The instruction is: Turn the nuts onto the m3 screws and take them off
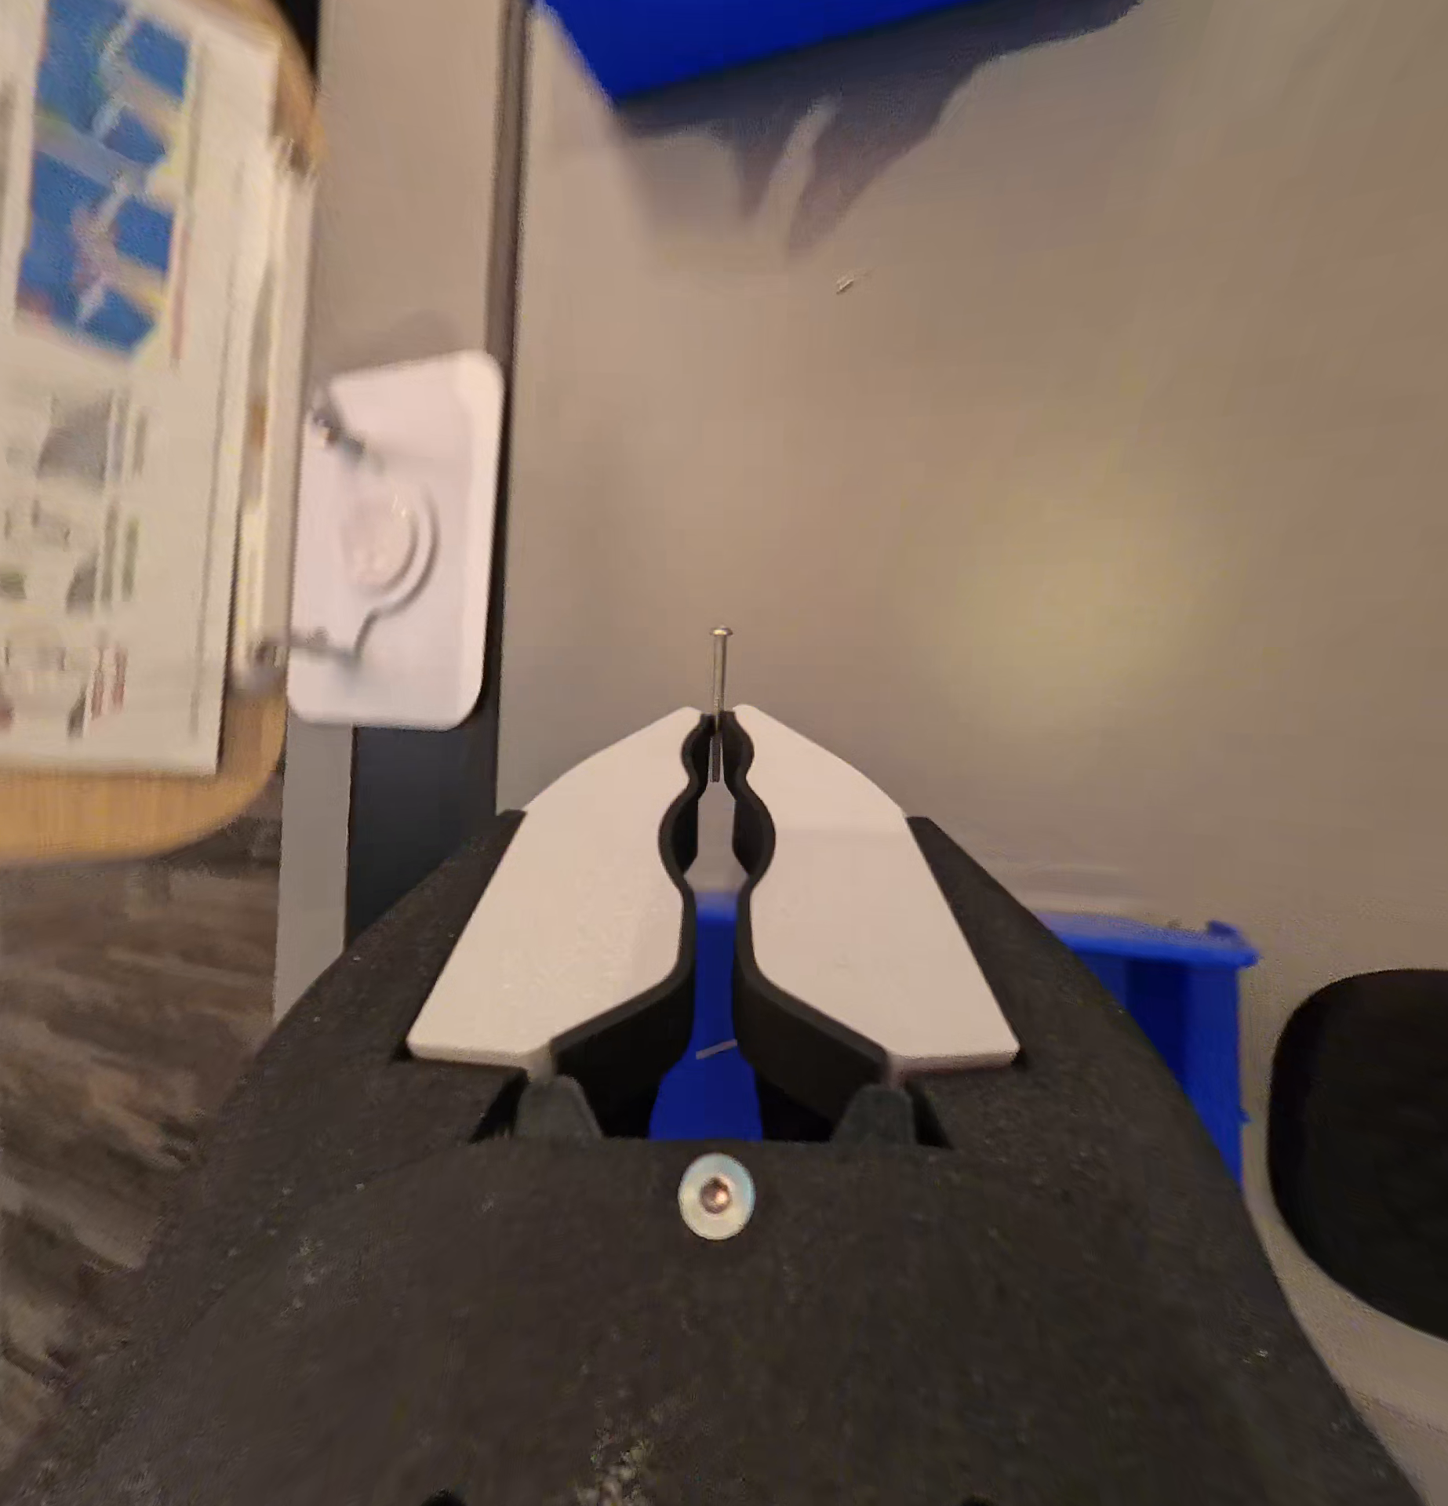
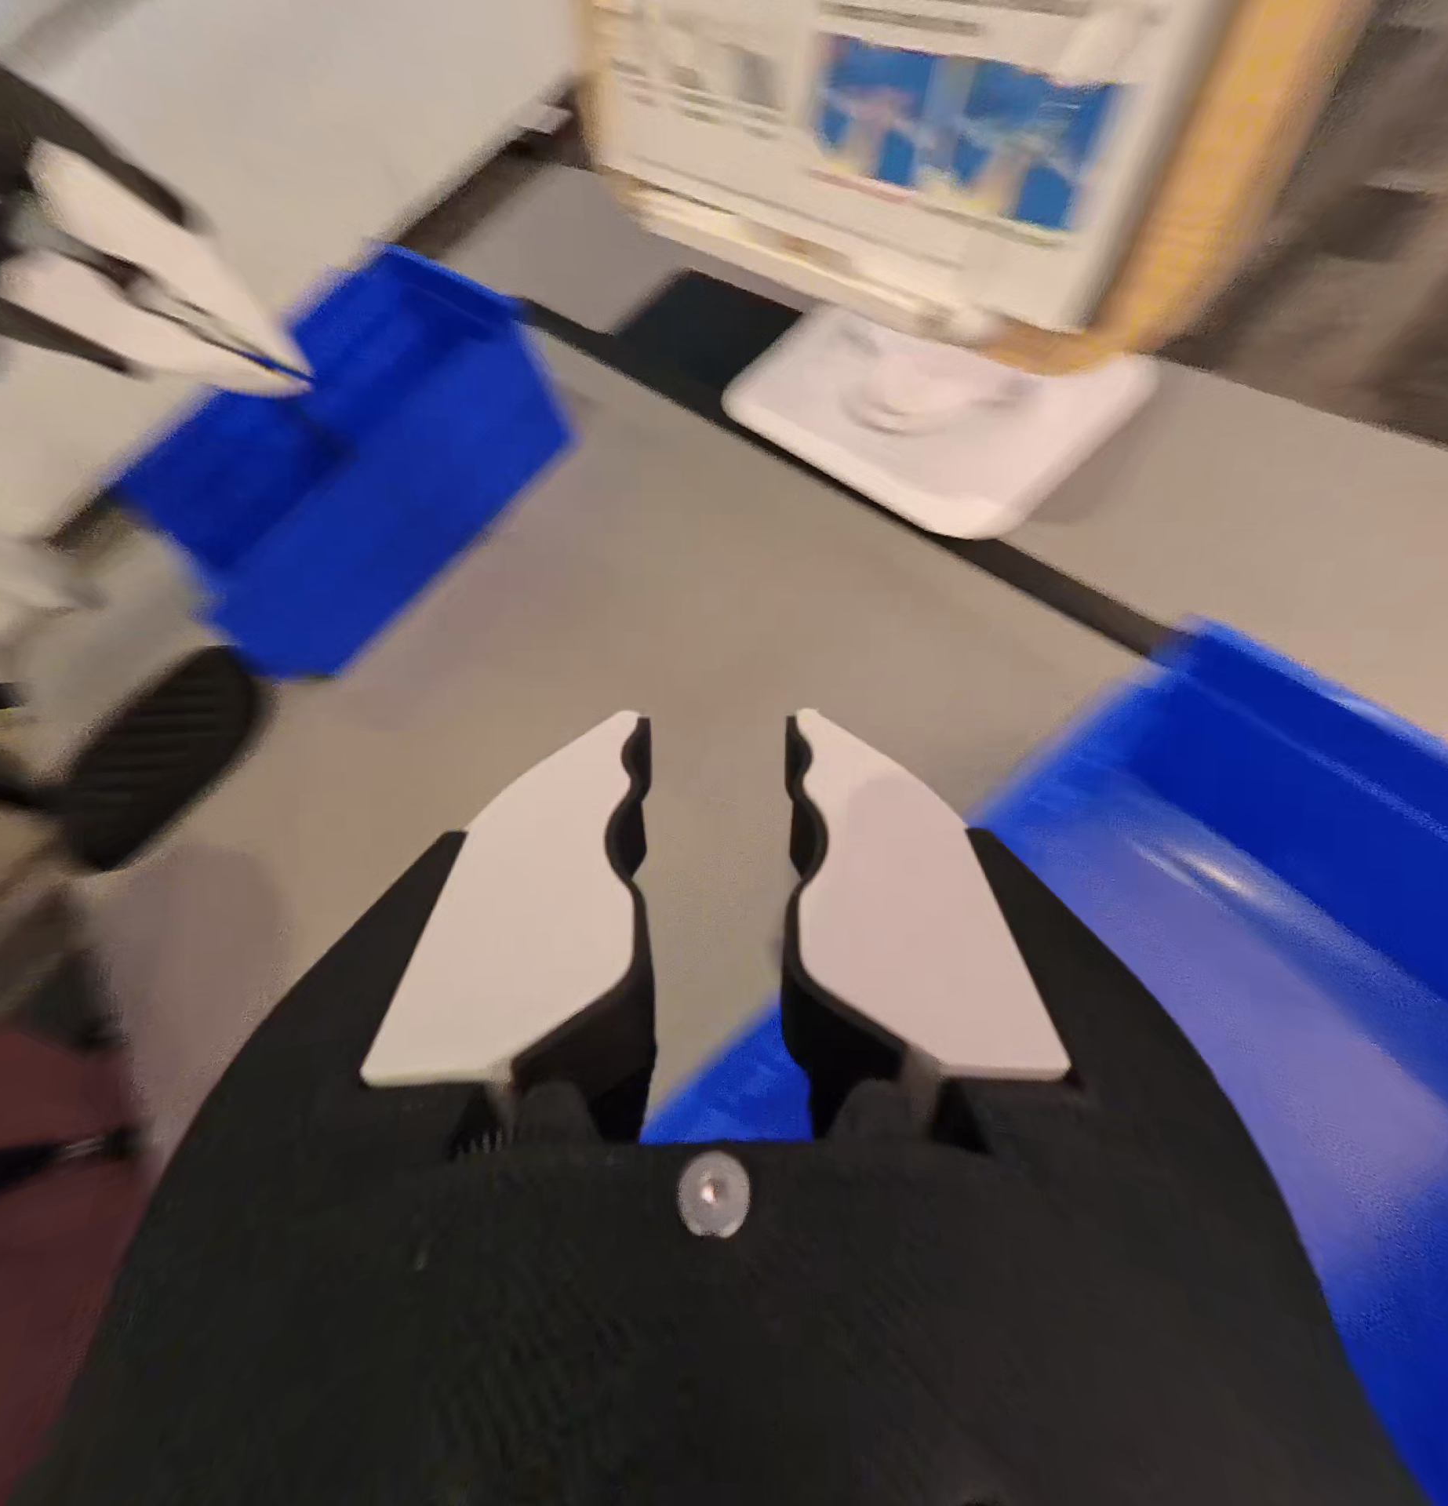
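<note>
The screw (image 1: 718,670) stands pinched at the very tip of the left tongs (image 1: 717,717), head outward and shank running back between the pads, held up in the air above the worktop (image 1: 1030,489). No nut is on it that I can see. In the right wrist view the left tongs (image 2: 293,376) show far off at the upper left, blurred, over a blue bin (image 2: 378,505); the screw is too small and smeared to make out there.

The right tongs (image 2: 717,721) are parted to a middling gap and carry nothing. They hang over bare worktop (image 2: 704,570), with a second blue bin (image 2: 1234,856) close on their right side. Beyond stands a board with printed sheets (image 2: 908,122) on a white base (image 2: 933,432).

By my reading the step in hand is fetching a nut: one side has its screw ready, the other is empty and near a bin. Whether that bin holds the nuts I cannot tell, since its inside is out of sight.

The next move likely calls for the right tongs to dip into a bin, nip one nut by its flats, then bring its hole square onto the free end of the screw, which asks for the threaded end to be exposed
</note>
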The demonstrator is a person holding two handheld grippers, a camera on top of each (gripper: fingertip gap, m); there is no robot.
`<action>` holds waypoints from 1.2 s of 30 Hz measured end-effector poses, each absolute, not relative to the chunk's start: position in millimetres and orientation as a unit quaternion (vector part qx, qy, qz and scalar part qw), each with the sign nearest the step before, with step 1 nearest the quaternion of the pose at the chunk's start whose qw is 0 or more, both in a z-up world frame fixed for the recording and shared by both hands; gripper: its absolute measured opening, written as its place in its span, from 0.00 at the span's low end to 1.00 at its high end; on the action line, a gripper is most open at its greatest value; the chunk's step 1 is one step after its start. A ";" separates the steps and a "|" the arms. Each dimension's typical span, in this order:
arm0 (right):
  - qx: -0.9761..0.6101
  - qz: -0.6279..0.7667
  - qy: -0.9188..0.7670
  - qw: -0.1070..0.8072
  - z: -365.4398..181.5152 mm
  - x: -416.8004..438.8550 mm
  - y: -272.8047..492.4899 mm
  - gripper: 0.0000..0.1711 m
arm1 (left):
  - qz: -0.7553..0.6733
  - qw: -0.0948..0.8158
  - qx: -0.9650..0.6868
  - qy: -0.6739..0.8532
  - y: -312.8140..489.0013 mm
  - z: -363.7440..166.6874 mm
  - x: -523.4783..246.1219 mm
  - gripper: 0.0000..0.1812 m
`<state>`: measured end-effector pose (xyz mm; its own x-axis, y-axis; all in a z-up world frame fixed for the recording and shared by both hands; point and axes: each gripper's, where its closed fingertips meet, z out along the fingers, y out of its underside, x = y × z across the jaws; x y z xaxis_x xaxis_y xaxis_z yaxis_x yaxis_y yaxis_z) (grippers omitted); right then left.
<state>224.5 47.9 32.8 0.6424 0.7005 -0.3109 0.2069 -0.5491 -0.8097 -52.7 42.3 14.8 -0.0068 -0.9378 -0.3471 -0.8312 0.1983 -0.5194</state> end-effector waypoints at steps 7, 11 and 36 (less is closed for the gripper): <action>-0.710 0.569 -0.360 0.207 32.4 101.6 -26.8 0.17 | -0.060 0.341 -0.487 0.801 -40.5 16.5 47.7 0.01; -0.659 0.656 -0.346 0.129 38.7 85.4 -46.8 0.13 | -0.054 0.342 -0.446 0.825 -65.8 13.8 78.6 0.01; -0.658 0.646 -0.388 0.005 7.7 85.8 -78.1 0.02 | -0.033 0.341 -0.421 0.840 -72.1 10.9 92.9 0.01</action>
